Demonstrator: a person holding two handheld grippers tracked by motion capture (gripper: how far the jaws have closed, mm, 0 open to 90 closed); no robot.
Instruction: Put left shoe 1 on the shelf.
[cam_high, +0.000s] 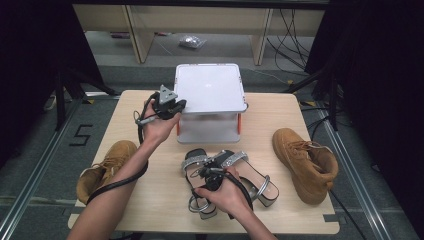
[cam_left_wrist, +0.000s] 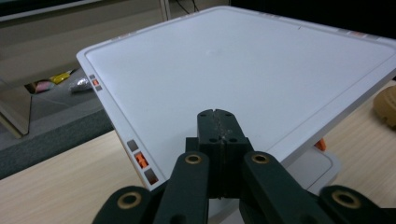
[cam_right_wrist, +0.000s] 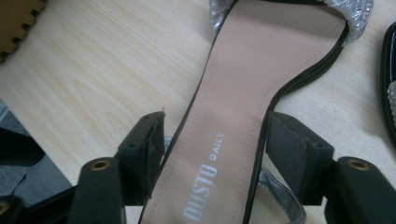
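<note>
Straddling the smooth tan insole of a sandal (cam_right_wrist: 243, 107), the right gripper (cam_right_wrist: 212, 154) stands open, one black jaw at each edge of the narrow waist. The sandal, with its glittery silver strap, lies on the pale wood-grain tabletop (cam_high: 155, 200) beside its mate (cam_high: 197, 165). The left gripper (cam_left_wrist: 219, 135) is closed and empty over the flat white plastic stand (cam_left_wrist: 243, 70).

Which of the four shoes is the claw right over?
The left sparkly sandal, the one nearer the person's left. The right gripper has its open jaws on either side of its tan insole. The other sandal and both brown boots lie apart.
</note>
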